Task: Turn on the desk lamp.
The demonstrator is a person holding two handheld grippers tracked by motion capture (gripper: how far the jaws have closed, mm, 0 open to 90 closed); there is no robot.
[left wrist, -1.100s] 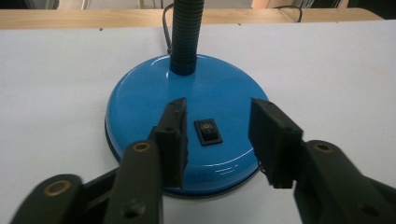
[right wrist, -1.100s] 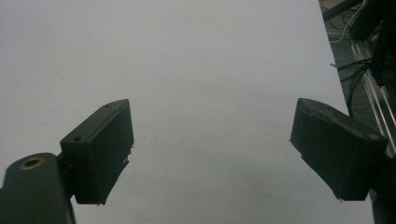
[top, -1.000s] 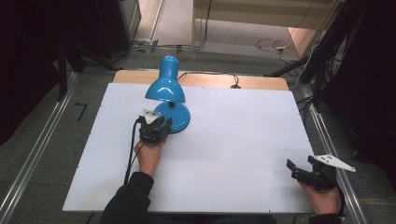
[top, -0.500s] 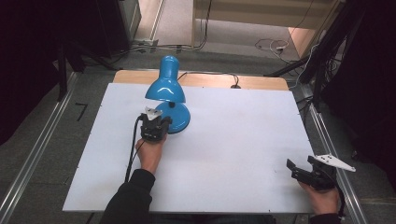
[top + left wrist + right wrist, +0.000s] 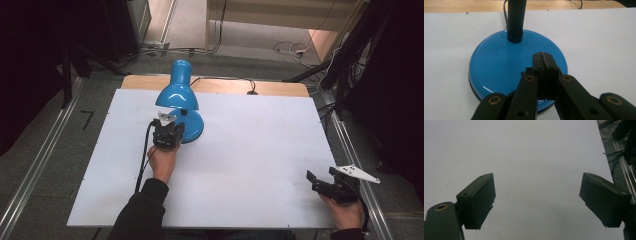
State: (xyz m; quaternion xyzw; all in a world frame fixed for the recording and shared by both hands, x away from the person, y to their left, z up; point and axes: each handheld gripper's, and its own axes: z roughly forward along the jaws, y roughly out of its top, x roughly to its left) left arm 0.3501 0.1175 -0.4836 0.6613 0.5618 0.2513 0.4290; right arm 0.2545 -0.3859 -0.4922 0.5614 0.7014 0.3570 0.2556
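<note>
Two grippers — left gripper [image 5: 543,58] closed over lamp base [image 5: 496,60].

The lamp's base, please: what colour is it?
Glossy blue base, clearest in the left gripper view.

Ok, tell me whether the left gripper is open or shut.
Shut. In the left gripper view the left gripper has its jaws pressed together above the lamp's blue base, nothing visible between them.

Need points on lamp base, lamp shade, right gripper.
lamp base [image 5: 499,60], left gripper view, on its glossy blue top.
lamp shade [image 5: 176,95], high view, on the blue dome.
right gripper [image 5: 536,200], right gripper view, midway between its spread jaws.
</note>
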